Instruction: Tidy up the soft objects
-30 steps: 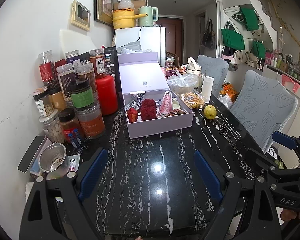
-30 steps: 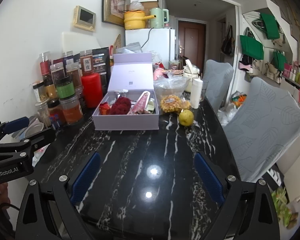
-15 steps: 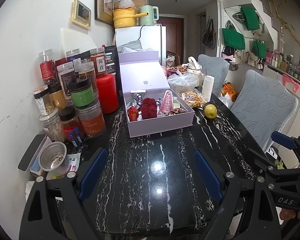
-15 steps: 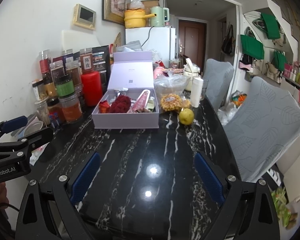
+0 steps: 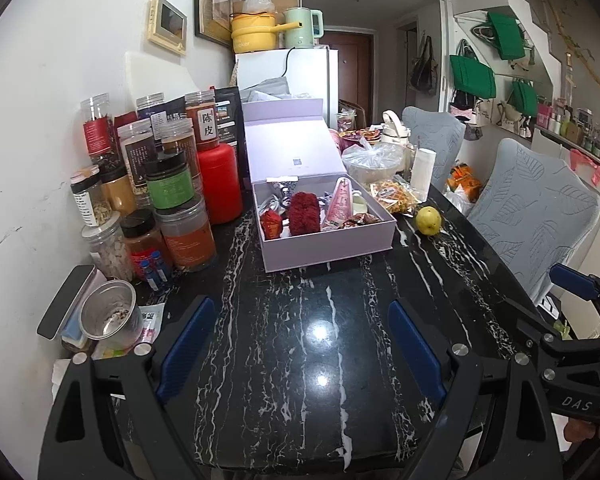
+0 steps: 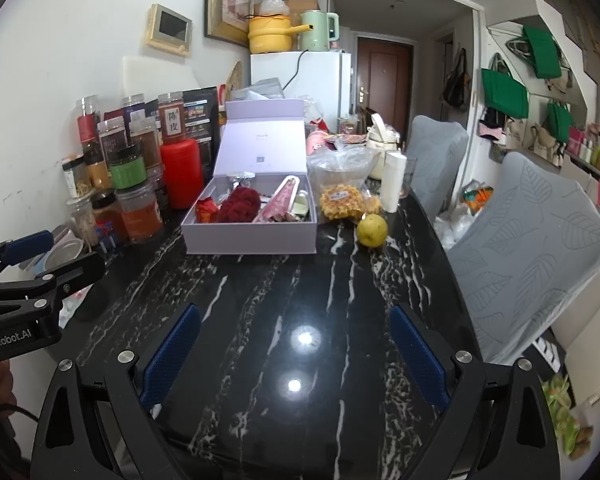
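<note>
An open lilac box with its lid raised stands on the black marble table. In it lie a dark red fluffy soft thing, a small red packet, a pink pouch and other small items. My left gripper is open and empty over the near table, well short of the box. My right gripper is open and empty, also over the near table. Each gripper shows at the edge of the other's view.
Several spice jars and a red canister crowd the wall on the left. A yellow fruit, a snack bag and a white roll sit right of the box. Grey chairs line the right side.
Both grippers have edged slightly toward the box; it looks a little nearer and larger. Nothing on the table has moved.
</note>
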Available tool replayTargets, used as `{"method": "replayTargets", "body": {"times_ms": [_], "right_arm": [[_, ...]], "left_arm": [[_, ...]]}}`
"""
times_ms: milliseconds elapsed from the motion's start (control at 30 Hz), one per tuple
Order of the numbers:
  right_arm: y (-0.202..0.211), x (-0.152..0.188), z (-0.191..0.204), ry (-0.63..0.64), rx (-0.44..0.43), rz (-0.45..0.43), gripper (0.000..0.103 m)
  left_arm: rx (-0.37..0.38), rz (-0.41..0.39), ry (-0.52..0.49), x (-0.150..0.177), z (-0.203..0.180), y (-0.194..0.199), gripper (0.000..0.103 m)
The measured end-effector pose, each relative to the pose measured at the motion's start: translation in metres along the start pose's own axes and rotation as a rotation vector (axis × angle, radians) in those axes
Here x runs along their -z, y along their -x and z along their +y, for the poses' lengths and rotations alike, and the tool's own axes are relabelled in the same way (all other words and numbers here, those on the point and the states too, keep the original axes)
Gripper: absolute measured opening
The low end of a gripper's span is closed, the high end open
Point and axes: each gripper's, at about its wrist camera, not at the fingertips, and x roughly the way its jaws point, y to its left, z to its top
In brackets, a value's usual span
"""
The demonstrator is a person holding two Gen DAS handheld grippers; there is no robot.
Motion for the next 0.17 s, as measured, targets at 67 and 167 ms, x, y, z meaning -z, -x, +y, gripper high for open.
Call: {"method": "replayTargets", "body": {"times_ms": [67, 167], "right_arm": [[-0.0015, 0.0011, -0.0006, 0.001, 0.003, 0.003, 0.097], [-0.003, 0.0024, -0.0011, 0.004, 0.0, 0.006, 0.097]], "left_arm": [[-0.009, 0.006, 0.002, 0.0, 0.0011, -0.0019, 0.09], [-0.012, 0.012, 0.006, 0.0009, 0.0019, -0.004, 0.089]]}}
